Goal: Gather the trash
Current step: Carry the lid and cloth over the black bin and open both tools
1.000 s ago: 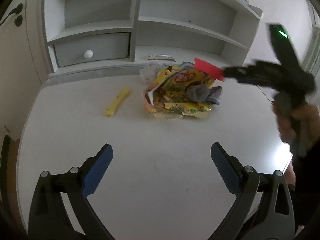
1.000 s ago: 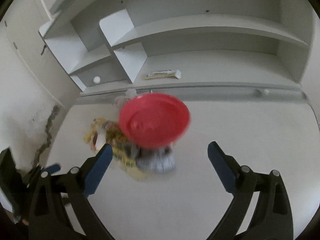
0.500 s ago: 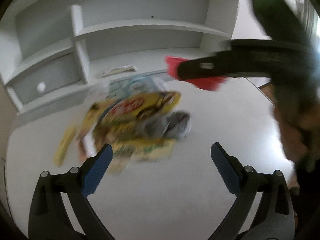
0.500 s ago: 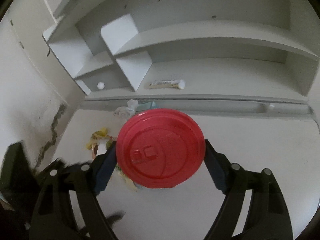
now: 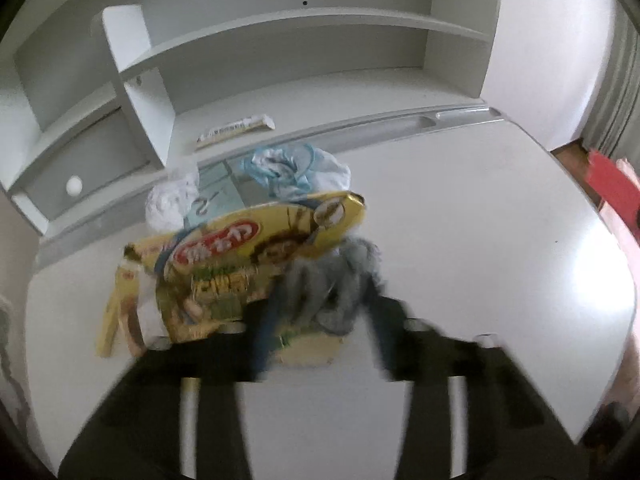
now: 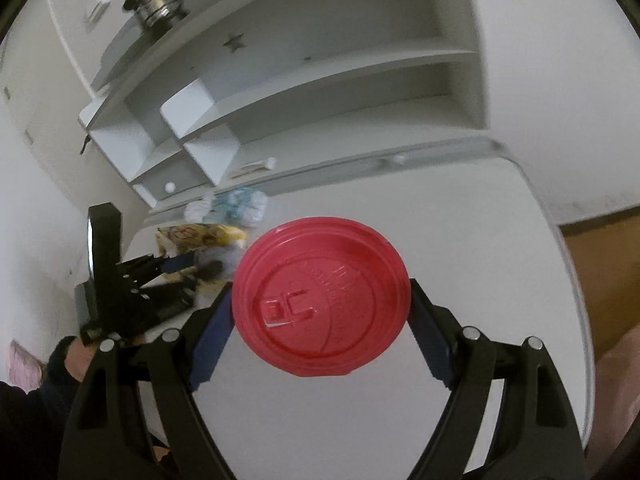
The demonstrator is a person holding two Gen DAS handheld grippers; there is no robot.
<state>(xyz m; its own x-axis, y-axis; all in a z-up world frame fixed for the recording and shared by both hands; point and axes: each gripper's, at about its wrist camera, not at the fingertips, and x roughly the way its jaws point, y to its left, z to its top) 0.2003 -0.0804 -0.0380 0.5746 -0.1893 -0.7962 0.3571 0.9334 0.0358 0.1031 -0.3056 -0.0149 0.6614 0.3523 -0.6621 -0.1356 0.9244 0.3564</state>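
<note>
While its blue-padded jaws clamp the round red plastic cup lid (image 6: 322, 298) by its opposite edges, the right gripper (image 6: 320, 312) holds it above the white tabletop (image 6: 460, 240). The left gripper (image 5: 320, 320) (badly blurred) sits at the near edge of the trash pile, its jaws on either side of a crumpled grey cloth (image 5: 340, 280); whether they grip it I cannot tell. Behind lie a yellow printed snack bag (image 5: 240, 256), white crumpled tissue (image 5: 170, 200) and pale blue plastic wrap (image 5: 296, 172), then the white shelf unit (image 5: 280, 60).
</note>
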